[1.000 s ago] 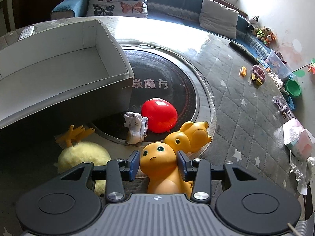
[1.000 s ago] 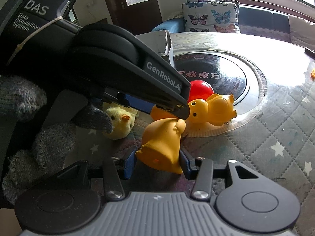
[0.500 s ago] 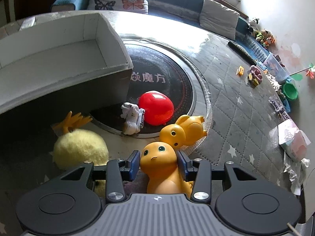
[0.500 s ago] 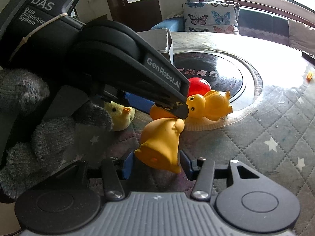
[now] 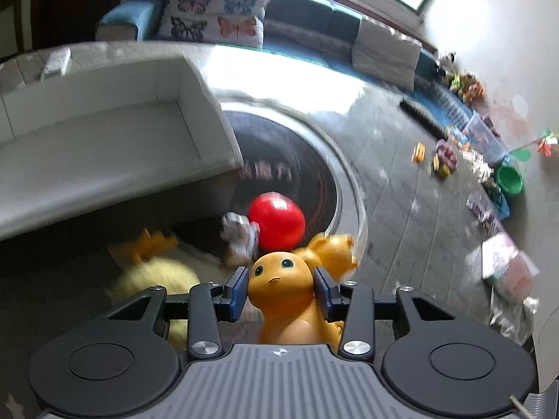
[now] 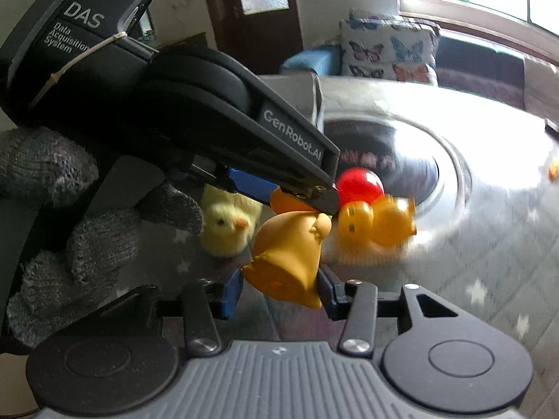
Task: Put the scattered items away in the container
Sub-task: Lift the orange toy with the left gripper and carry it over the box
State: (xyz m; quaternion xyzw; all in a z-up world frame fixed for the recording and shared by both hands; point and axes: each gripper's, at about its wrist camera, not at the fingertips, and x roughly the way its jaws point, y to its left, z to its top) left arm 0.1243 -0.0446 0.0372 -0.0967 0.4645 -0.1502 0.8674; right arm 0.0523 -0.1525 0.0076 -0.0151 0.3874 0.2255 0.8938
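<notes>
Left tongs pinching orange toy's head, right tongs spread around its base, contact unclear

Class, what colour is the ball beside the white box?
Red ball, clearest in the left wrist view, near the white box.

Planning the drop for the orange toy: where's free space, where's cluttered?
Free: the white box interior is bare, and so is the quilted mat between the dark disc and the far-edge clutter. Crowded: red ball, white figure, second orange toy, plush chick bunched below the box.
</notes>
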